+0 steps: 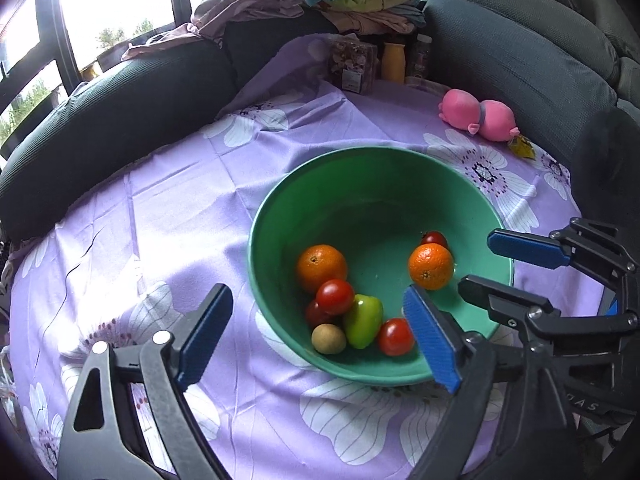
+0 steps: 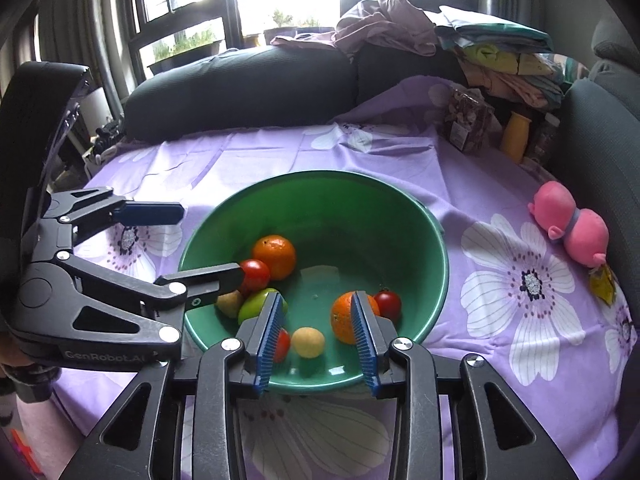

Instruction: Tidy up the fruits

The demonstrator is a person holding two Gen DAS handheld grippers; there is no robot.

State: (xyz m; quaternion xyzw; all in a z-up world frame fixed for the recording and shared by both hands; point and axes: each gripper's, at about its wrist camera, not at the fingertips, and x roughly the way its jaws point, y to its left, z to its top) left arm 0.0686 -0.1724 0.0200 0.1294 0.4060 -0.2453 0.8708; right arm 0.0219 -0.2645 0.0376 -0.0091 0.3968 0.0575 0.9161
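A green bowl (image 1: 352, 184) (image 2: 320, 200) sits on a purple flowered cloth. It holds two oranges (image 1: 321, 268) (image 1: 430, 266), several red tomatoes (image 1: 335, 297), a green pepper (image 1: 363, 320) and a small tan fruit (image 1: 329, 339). In the right wrist view a second tan fruit (image 2: 307, 342) lies in the air or on the bowl floor between the fingers. My left gripper (image 1: 316, 332) is open over the bowl's near rim. My right gripper (image 2: 316, 332) is open and empty above the bowl, and shows in the left wrist view (image 1: 504, 268).
A pink plush toy (image 1: 478, 114) (image 2: 572, 224) lies on the cloth at the far right. A snack box (image 1: 354, 62), a yellow bottle (image 1: 394, 62) and a jar stand at the back. Dark sofa cushions (image 1: 120, 120) and piled clothes surround the table.
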